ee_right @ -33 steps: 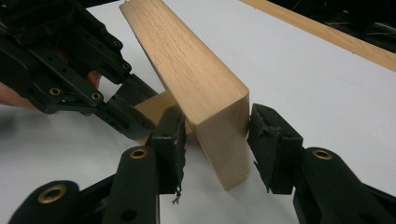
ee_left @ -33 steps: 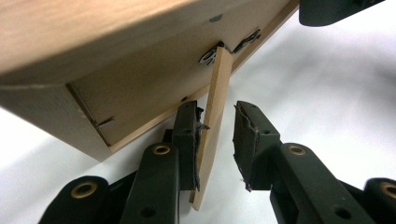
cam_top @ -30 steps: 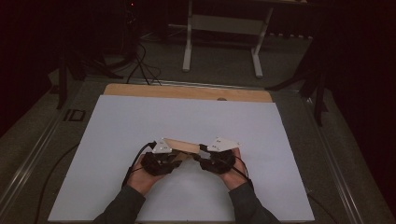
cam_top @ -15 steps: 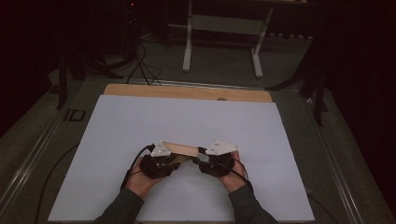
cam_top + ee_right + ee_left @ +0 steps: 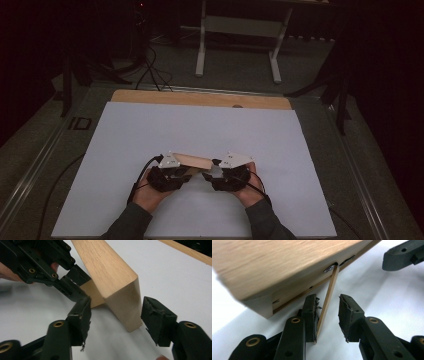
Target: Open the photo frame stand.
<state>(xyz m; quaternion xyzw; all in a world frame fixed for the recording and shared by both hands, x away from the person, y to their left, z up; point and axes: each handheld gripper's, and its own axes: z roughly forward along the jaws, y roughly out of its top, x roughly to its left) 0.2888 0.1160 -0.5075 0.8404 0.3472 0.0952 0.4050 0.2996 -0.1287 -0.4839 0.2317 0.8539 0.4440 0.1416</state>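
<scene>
On white table [image 5: 150, 130], one wooden box [image 5: 192, 161], two grippers, left gripper [image 5: 327, 315], right gripper [image 5: 116, 317].

Landmark: white rectangular sheet [image 5: 200, 135] covering the wooden tabletop [image 5: 200, 98].
Beyond it: grey carpeted floor [image 5: 240, 75], white metal-legged desk frame [image 5: 237, 30], black cables [image 5: 150, 65].
Light: sheet bright, surroundings dark.

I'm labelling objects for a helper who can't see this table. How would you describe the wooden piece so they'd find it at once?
Start at the white sheet that covers the table. Near its front edge two hands hold black tools, the left tool and the right tool. Between them sits a light wooden box, the one pale wood thing among black parts, with a thin flap hanging from its underside.
</scene>
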